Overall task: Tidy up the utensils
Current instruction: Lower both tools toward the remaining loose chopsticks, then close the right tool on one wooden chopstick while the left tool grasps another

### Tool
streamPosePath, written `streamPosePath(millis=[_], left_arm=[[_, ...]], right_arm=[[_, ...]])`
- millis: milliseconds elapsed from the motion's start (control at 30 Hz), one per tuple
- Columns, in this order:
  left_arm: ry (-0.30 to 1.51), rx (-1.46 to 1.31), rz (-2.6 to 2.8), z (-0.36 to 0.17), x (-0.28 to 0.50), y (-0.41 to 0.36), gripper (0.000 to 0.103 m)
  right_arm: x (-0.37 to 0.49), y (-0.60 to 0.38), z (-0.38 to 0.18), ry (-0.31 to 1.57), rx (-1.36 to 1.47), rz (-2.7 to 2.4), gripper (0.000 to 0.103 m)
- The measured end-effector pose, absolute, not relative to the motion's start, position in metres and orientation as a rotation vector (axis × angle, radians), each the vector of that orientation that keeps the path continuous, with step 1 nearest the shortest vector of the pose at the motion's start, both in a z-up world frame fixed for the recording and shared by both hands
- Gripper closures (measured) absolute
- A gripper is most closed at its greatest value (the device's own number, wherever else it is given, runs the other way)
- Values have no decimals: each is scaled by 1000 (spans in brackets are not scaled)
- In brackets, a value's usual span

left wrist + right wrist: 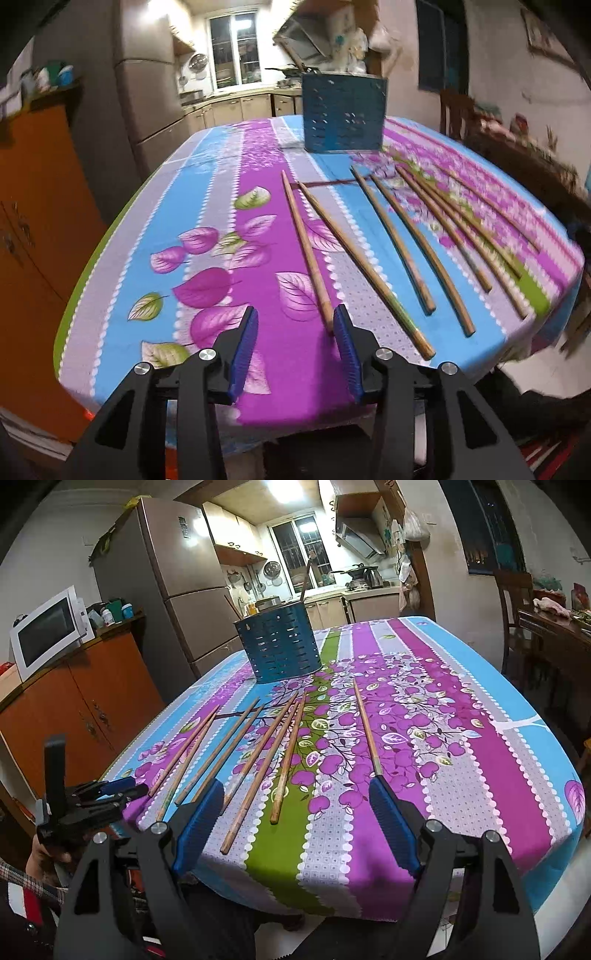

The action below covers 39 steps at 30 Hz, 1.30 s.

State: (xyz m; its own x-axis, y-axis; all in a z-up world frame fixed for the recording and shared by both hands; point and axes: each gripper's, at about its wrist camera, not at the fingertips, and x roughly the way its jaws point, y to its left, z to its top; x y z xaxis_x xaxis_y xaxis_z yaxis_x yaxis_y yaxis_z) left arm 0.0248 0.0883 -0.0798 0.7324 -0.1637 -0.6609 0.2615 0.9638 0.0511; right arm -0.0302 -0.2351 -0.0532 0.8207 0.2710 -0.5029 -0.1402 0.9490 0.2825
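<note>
Kitchen table [480,775] glowing under floral cloth; chopsticks [255,768] lying fanned before blue holder [279,646]. Left gripper [291,317], right gripper [295,790] both gaping, empty. Looking light, stiff, slippery: pinching near thick ends.

Indoor artificial lighting was moderate and warm. In the right wrist view a ceiling lamp [286,489] at 12 o'clock was blown out, with glare on the refrigerator [173,557] door. The left wrist view showed motion blur, strongest from 1 to 4 o'clock, smearing the chopsticks [436,236] and the holder [343,112]. Fisheye distortion bowed the bench [461,760] edges, and both frames darkened to black at the corners. The right wrist view was sharp.
</note>
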Motion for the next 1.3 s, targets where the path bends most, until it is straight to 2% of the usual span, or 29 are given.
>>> streamPosePath(millis=[233, 400, 500, 600, 667, 767, 833, 933, 1100, 1300], left_arm=[[666, 269, -262, -88, 11, 74, 59], [677, 216, -275, -94, 14, 79, 61], [668, 213, -291, -94, 12, 75, 66], [652, 209, -278, -96, 13, 72, 67], [651, 175, -270, -96, 18, 75, 67], [647, 136, -269, -97, 21, 80, 68], [634, 123, -257, -98, 22, 81, 74], [617, 105, -247, -99, 23, 83, 81], [586, 100, -235, -101, 19, 82, 90], [559, 114, -227, -103, 15, 81, 91]], right_arm=[[-37, -231, -45, 530, 182, 210, 26], [-44, -223, -43, 504, 105, 190, 29], [-44, -214, -47, 511, 43, 192, 36], [-45, -208, -52, 519, 9, 208, 46], [-45, -207, -53, 518, 3, 212, 49], [-48, -206, -53, 520, -2, 220, 61], [-48, -203, -55, 536, -7, 239, 74], [-47, -196, -60, 566, -12, 282, 81], [-41, -179, -68, 605, -35, 345, 82], [-37, -164, -77, 647, -47, 311, 82]])
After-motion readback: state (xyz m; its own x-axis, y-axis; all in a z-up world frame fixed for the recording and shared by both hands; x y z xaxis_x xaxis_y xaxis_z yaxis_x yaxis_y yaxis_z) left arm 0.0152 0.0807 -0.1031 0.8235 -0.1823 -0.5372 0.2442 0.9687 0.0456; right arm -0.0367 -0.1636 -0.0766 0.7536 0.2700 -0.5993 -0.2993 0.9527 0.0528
